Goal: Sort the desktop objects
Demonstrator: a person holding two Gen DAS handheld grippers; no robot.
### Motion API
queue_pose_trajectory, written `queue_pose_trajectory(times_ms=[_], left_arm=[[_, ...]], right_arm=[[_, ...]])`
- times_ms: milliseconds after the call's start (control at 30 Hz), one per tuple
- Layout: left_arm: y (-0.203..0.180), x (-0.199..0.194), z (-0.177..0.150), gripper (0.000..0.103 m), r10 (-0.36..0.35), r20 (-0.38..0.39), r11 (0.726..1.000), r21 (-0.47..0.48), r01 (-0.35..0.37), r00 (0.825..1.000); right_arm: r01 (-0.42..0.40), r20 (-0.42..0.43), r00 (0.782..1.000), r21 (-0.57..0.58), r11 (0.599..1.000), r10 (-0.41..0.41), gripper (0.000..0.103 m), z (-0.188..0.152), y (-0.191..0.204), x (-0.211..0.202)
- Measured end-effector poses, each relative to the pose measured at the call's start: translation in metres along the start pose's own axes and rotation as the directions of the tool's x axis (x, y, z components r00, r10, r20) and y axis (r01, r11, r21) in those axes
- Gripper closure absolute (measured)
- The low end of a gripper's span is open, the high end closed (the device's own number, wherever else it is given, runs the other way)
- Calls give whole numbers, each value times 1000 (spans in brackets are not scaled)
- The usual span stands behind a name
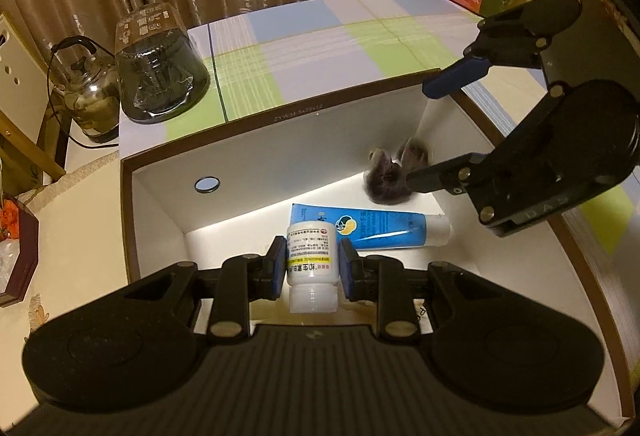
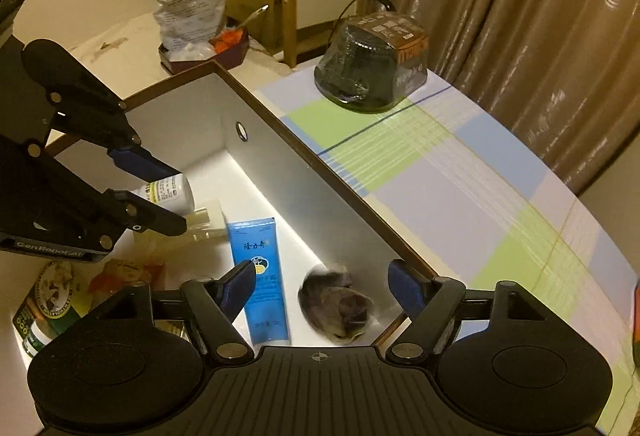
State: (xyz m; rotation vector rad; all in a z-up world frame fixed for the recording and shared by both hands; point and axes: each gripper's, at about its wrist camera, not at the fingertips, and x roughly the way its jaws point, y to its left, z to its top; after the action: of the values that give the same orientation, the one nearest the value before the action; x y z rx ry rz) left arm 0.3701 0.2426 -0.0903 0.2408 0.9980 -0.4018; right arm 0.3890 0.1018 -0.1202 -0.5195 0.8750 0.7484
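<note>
Right view alone: green jar (image 2: 34,332) under left tongs (image 2: 166,196)

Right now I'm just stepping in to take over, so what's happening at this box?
A person is sorting small items into the white box using two hand-held claws. The left claw is shut on a white pill bottle, held over the box interior. The right claw is open above a blurred furry grey object at the box's corner, apparently just released. A blue tube already lies on the box floor beside it.
</note>
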Motion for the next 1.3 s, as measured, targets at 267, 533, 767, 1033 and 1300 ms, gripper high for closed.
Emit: queue_pose_trajectory(times_ms=[267,533,767,1033,1300], left_arm=[[-3,9,3,80,-12,-14,1000,6,12,1000],[-10,20,9,77,-23,-14,1000,10,23,1000],[-9,21,4,73,-13,-36,1000,9,14,999],[-6,11,-7,66,29,-101,1000,-10,-30,995],[-7,-9,-8,53,76,-104,997,-6,-77,992]], right_arm=[[-10,6,1000,-13,1000,11,27,-4,0,-8],[1,36,999,15,1000,-2,27,-4,-2,-15],[1,37,999,32,999,-2,27,-5,-2,-20],[-30,24,999,59,998,28,27,-5,5,-23],[-27,-10,1000,82,996,28,27,-8,15,-26]])
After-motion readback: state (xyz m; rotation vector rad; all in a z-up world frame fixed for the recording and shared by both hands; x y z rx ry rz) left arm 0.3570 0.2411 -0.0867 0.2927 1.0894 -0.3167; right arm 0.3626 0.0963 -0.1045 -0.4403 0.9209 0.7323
